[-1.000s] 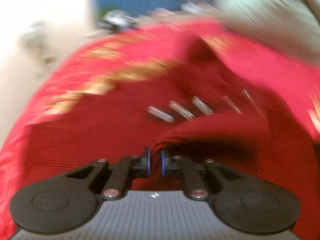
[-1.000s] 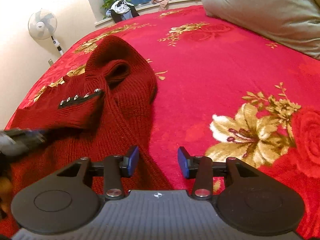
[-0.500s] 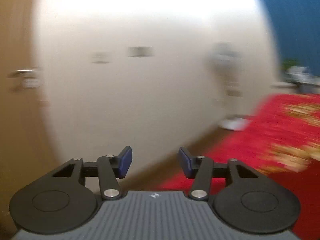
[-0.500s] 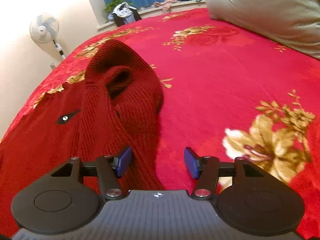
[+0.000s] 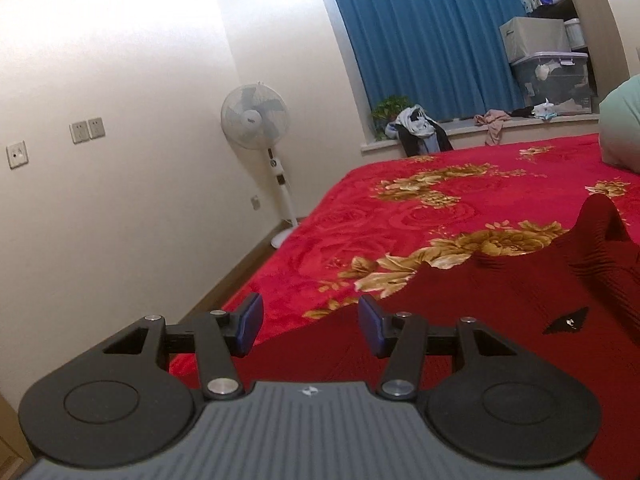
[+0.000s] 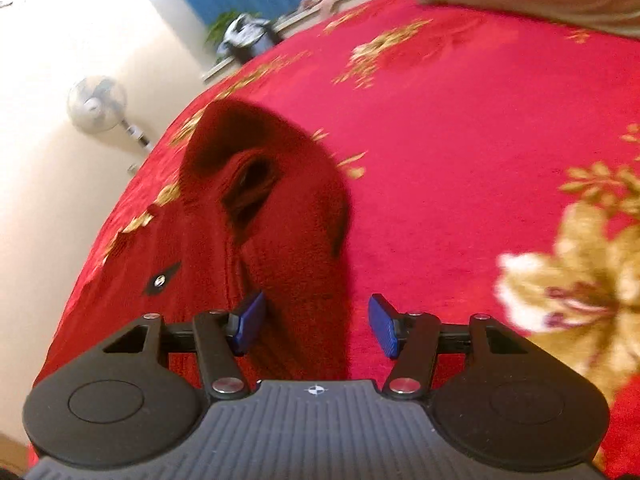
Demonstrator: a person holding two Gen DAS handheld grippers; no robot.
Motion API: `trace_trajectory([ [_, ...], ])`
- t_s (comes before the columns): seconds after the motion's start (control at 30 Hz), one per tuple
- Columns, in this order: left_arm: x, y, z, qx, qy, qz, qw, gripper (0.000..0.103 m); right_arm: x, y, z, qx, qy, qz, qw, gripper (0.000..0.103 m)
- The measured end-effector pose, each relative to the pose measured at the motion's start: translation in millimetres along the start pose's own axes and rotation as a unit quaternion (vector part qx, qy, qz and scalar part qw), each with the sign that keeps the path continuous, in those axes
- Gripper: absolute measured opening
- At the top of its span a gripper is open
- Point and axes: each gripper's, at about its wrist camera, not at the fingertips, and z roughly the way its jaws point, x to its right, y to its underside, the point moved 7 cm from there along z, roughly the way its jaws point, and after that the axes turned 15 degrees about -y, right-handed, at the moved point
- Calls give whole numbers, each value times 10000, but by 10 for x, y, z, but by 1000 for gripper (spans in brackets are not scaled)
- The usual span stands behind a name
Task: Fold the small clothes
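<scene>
A dark red knit sweater [image 6: 256,216] is lying on a red bed [image 6: 460,152] patterned with gold flowers. In the right wrist view its long axis is running from 6 o'clock up toward 11 o'clock, with the collar opening facing the camera at the centre and a small dark tab with a silver stud at 9 o'clock. This view is slightly blurred, so the knit detail is hard to make out.

The right gripper [image 6: 316,326] is hovering just over the sweater's near fold, jaws standing about half open, gripping nothing.

In the left wrist view the sweater [image 5: 500,320] is cut off at the right edge. The left gripper [image 5: 310,326] is also half open and empty, pointing toward a fan [image 5: 256,118] at 10 o'clock and a blue curtain [image 5: 432,36] at 1 o'clock.
</scene>
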Motion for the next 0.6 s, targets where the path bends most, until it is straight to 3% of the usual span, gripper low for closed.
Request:
trace_trajectory([
  [0.03, -126, 59, -67, -30, -5, -29, 10000, 58, -18, -1, 53, -45, 31, -90, 9999, 59],
  [0.07, -172, 61, -86, -70, -3, -65, 10000, 58, -35, -6, 111, -98, 67, -214, 9997, 49],
  [0.1, -255, 63, -116, -110, 1, -107, 9999, 58, -54, -4, 159, -153, 72, -323, 9993, 25],
  [0.2, -380, 60, -83, -212, -23, -239, 9995, 58, -202, -89, 212, -315, 87, -806, 9962, 18],
  [0.27, -433, 27, -36, -284, -43, -349, 9990, 58, -297, -311, 77, -139, 484, -1351, 9895, 17],
  [0.37, -508, 15, 3, -422, -42, -499, 9979, 58, -331, -935, -421, 706, 1398, -1838, 9704, 18],
  [0.43, -524, 19, 22, -511, -32, -528, 9973, 58, -191, -1321, -781, 1246, 2556, -1905, 9396, 22],
  [0.47, -522, 19, 32, -554, -23, -519, 9971, 58, -96, -1441, -915, 1428, 2926, -1803, 9282, 29],
  [0.5, -521, 26, 37, -603, -20, -509, 9969, 58, 30, -1527, -1028, 1542, 3104, -1583, 9246, 39],
  [0.6, -515, 46, 56, -763, 25, -538, 9956, 58, 297, -1475, -1185, 1629, 2638, -845, 9470, 50],
])
